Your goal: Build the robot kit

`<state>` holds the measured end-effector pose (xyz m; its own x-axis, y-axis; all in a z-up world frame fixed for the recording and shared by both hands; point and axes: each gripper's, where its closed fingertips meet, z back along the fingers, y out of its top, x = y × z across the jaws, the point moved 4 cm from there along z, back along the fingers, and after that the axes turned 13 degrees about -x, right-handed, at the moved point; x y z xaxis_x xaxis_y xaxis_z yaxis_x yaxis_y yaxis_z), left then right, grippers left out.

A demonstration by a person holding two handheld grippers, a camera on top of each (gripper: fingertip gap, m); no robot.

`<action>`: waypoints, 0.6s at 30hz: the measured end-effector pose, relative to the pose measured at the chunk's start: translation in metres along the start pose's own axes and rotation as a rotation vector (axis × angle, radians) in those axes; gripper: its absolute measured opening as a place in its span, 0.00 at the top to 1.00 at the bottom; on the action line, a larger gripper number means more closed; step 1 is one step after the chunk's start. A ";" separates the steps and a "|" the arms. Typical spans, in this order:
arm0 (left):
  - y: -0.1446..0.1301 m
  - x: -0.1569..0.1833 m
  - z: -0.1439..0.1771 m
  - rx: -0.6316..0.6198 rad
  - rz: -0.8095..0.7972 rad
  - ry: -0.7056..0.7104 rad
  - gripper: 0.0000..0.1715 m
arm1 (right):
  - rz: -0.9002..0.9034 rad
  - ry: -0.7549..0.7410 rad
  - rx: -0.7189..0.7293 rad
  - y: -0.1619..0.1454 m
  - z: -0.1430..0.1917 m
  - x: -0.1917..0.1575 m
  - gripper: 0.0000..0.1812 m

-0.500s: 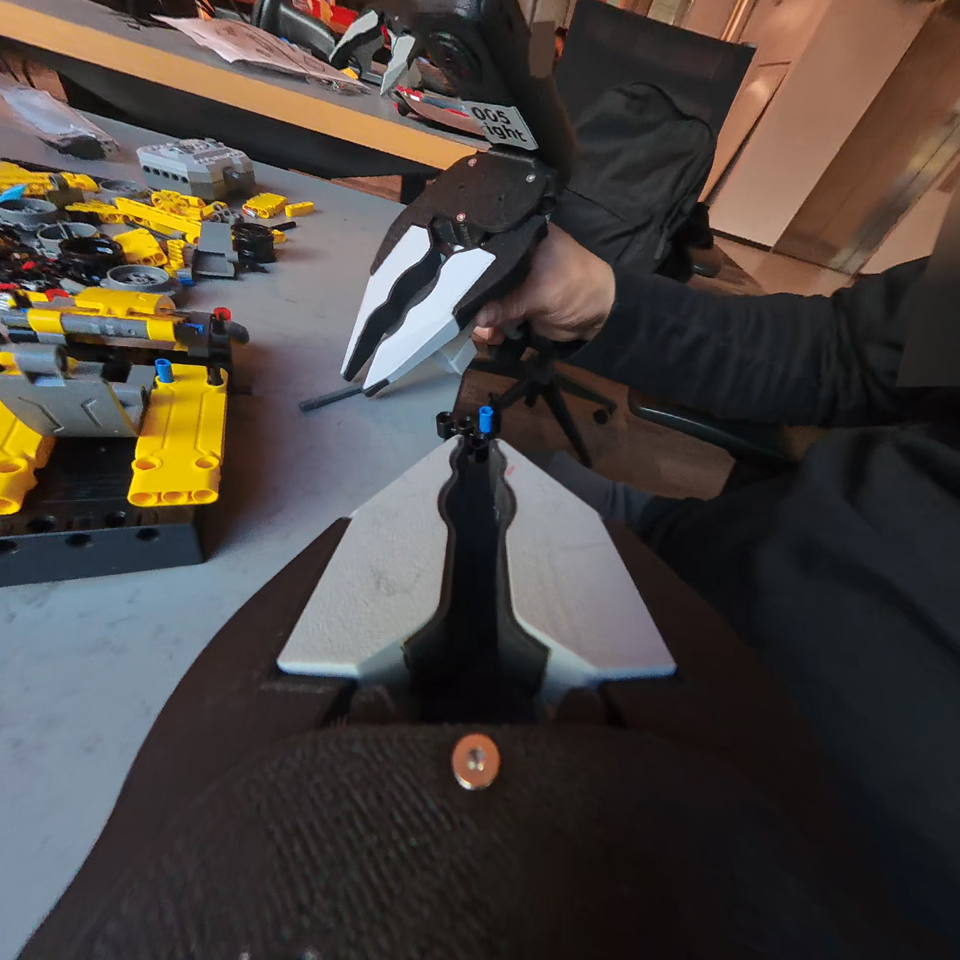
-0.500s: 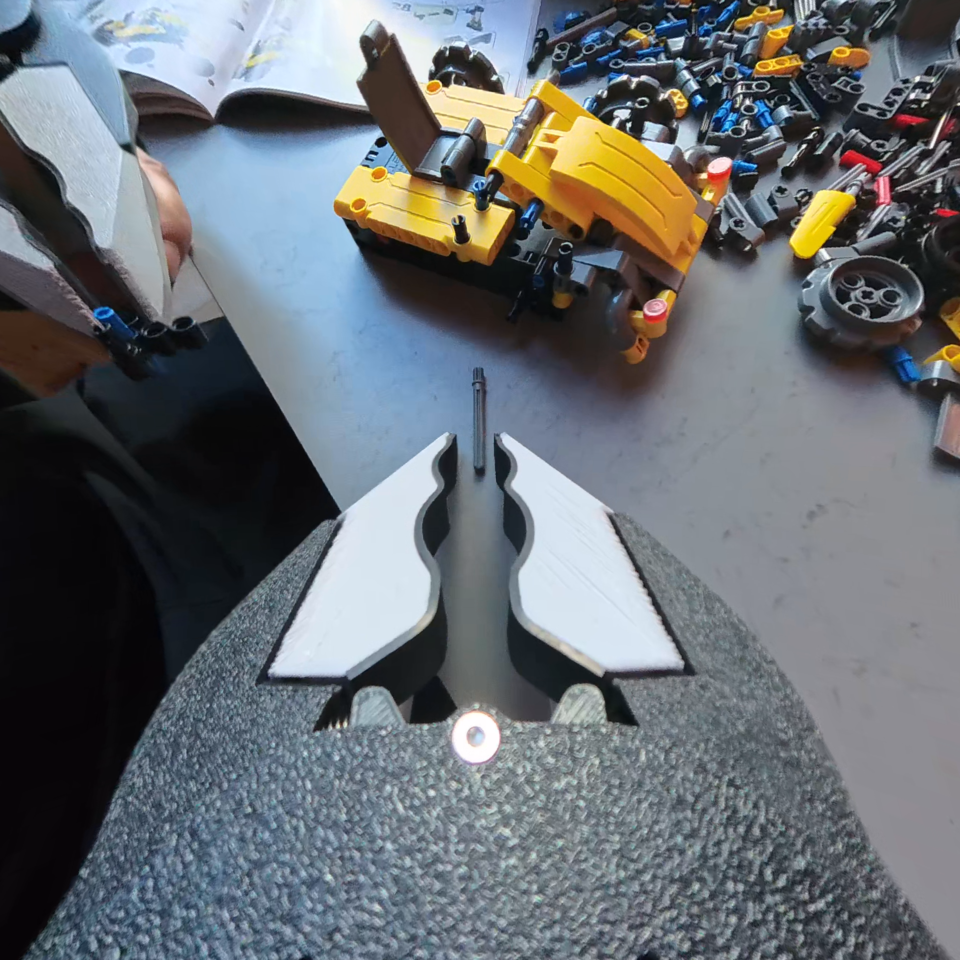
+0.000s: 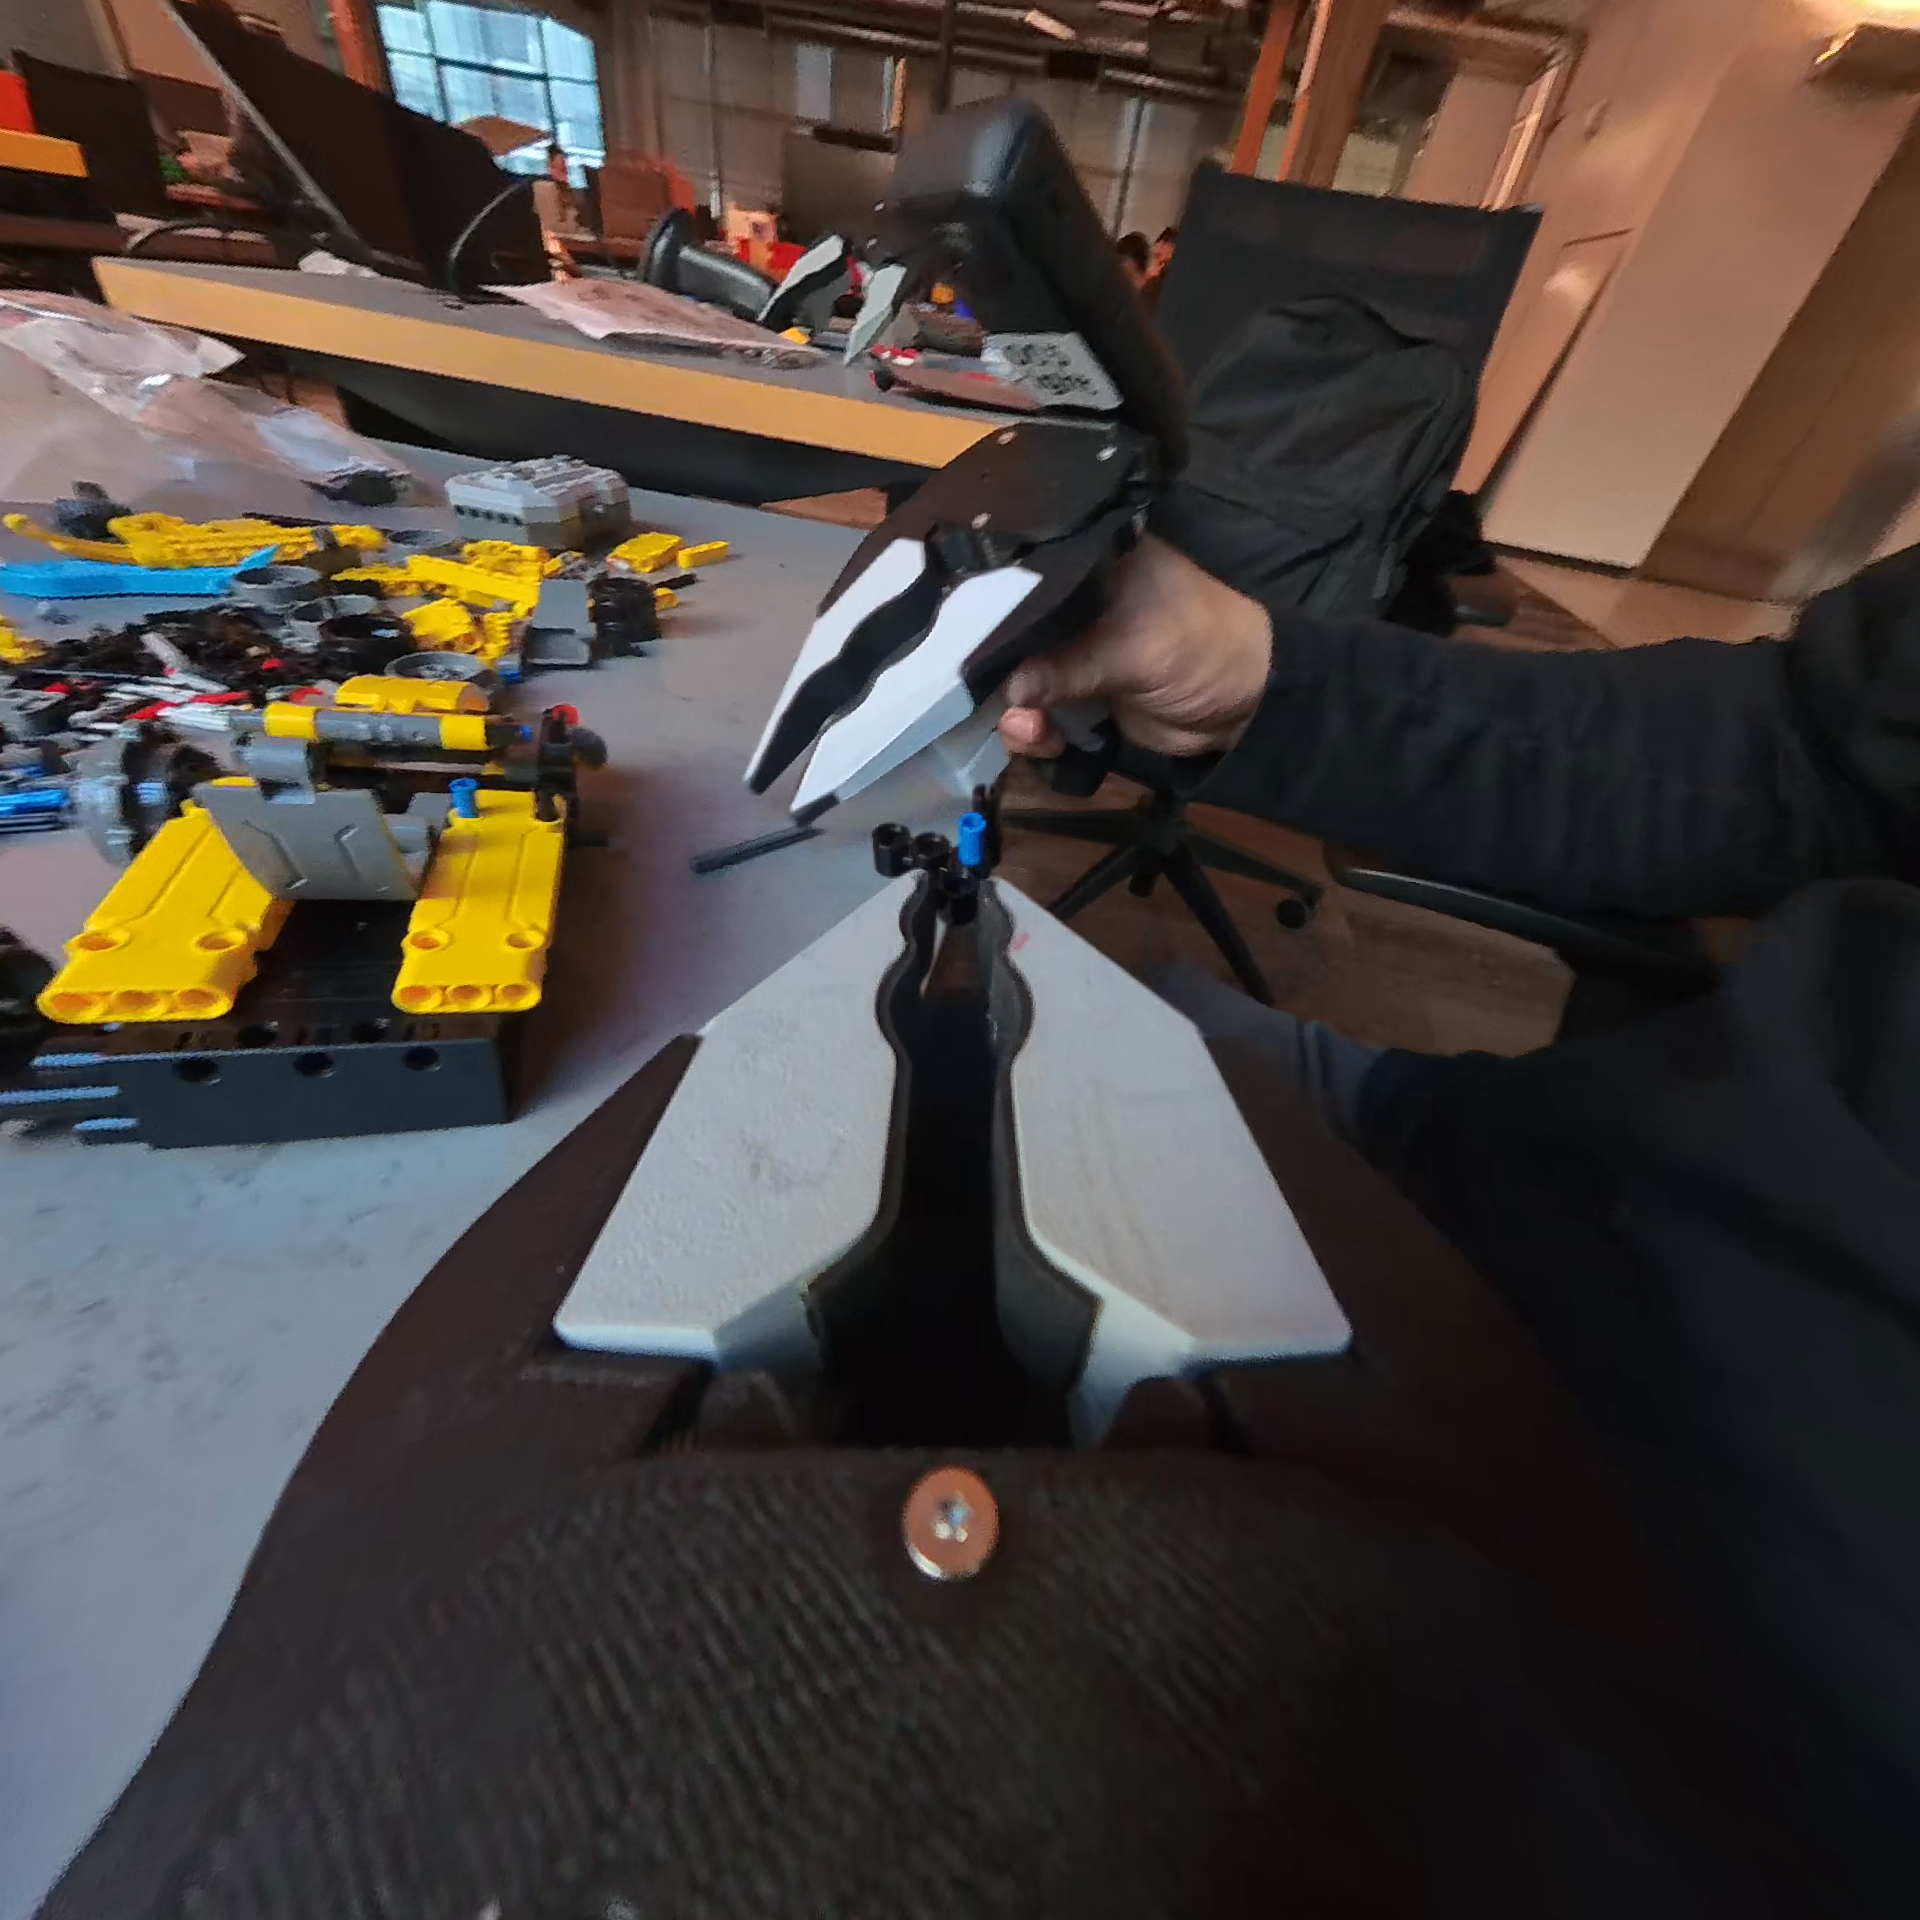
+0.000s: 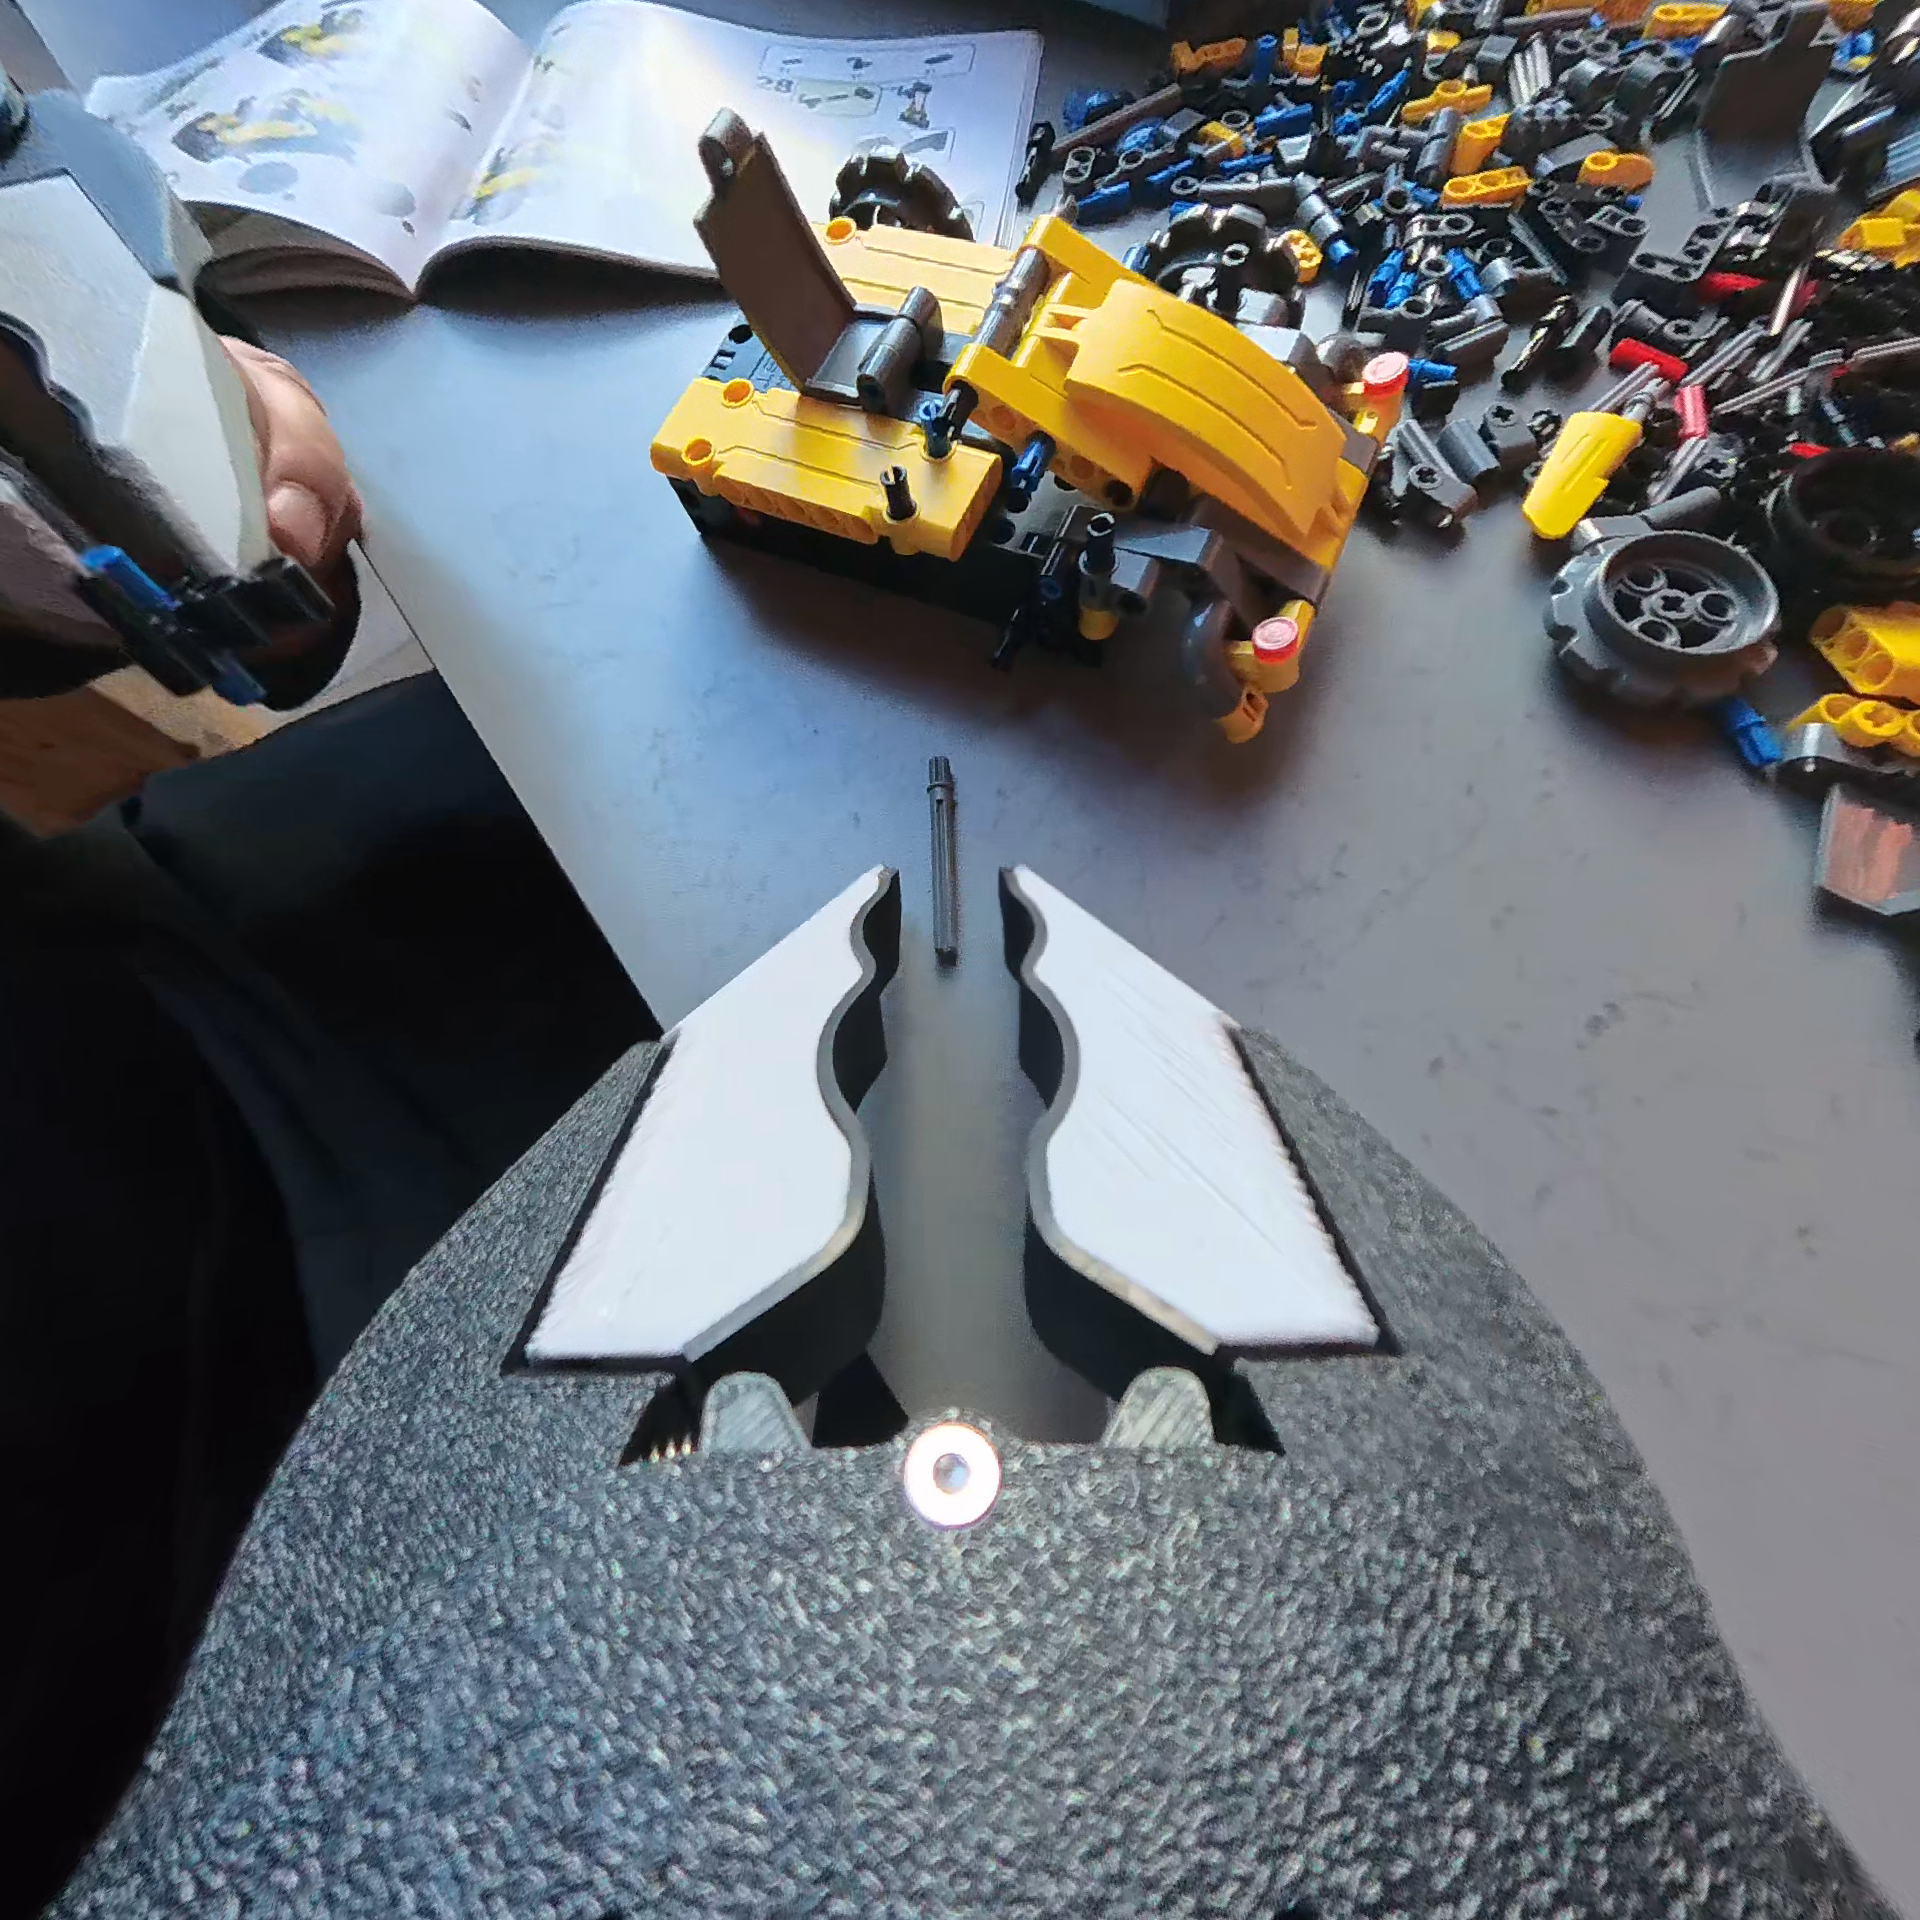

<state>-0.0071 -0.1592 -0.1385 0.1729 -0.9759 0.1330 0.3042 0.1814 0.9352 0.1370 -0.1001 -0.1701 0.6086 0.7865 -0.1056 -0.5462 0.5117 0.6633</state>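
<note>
Grey tabletop (image 4: 1351, 1039) filled both views, with a second desk and a dim workshop room blurred behind it in the left wrist view. At the table's near edge the left gripper (image 3: 951, 883) was clamped on a small black connector piece (image 3: 914, 847) carrying a blue pin (image 3: 971, 836); its lower part was hidden between the fingertips, and in the right wrist view the same piece (image 4: 223, 613) showed at the picture's left edge, partly cut off. The right gripper (image 4: 940, 883) hung just above the table with its fingers apart, a thin black rod (image 4: 943, 862) lying flat between the tips; whether the tips touched it could not be told. In the left wrist view that rod (image 3: 753, 850) lay just beyond the right gripper's tips (image 3: 784, 795), with a hand (image 3: 1153, 665) wrapped around the handle. Beyond the rod sat a half-built yellow and black toy vehicle (image 4: 1018, 436) with a grey flap tilted up. To its right spread a heap of loose parts (image 4: 1558, 208), too small and crowded to sort, with a grey wheel (image 4: 1662, 613) nearer. An open instruction booklet (image 4: 582, 135) lay at the far left, its top cut off.
</note>
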 end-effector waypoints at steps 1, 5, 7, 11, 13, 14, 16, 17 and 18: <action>-0.001 -0.002 0.000 -0.013 -0.011 0.033 0.98 | -0.007 -0.006 0.016 0.001 0.002 0.001 0.89; -0.003 -0.012 0.001 -0.056 -0.029 0.125 0.98 | -0.059 -0.003 0.080 0.002 0.008 0.006 0.88; 0.001 -0.012 0.000 -0.057 -0.009 0.131 0.98 | -0.084 0.004 0.088 0.002 0.010 0.009 0.86; 0.012 -0.015 -0.004 -0.095 -0.067 0.168 0.98 | -0.076 -0.028 0.097 -0.001 0.013 0.011 0.87; 0.014 -0.015 -0.002 -0.144 -0.070 0.129 0.97 | -0.079 -0.022 0.091 -0.005 0.014 0.011 0.87; 0.012 -0.015 -0.001 -0.194 -0.071 0.094 0.97 | -0.081 -0.014 0.089 -0.006 0.014 0.011 0.86; 0.000 -0.029 0.008 -0.353 -0.115 0.137 0.98 | -0.075 0.005 0.086 -0.007 0.014 0.008 0.86; -0.003 -0.037 0.016 -0.406 -0.166 0.176 0.98 | -0.061 0.013 0.081 -0.006 0.014 0.005 0.86; -0.006 -0.041 0.023 -0.454 -0.201 0.168 0.98 | -0.041 0.012 0.070 -0.006 0.012 0.003 0.86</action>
<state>-0.0371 -0.1227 -0.1422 0.2059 -0.9708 -0.1234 0.7158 0.0634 0.6955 0.1490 -0.1053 -0.1651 0.6224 0.7697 -0.1423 -0.4791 0.5184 0.7083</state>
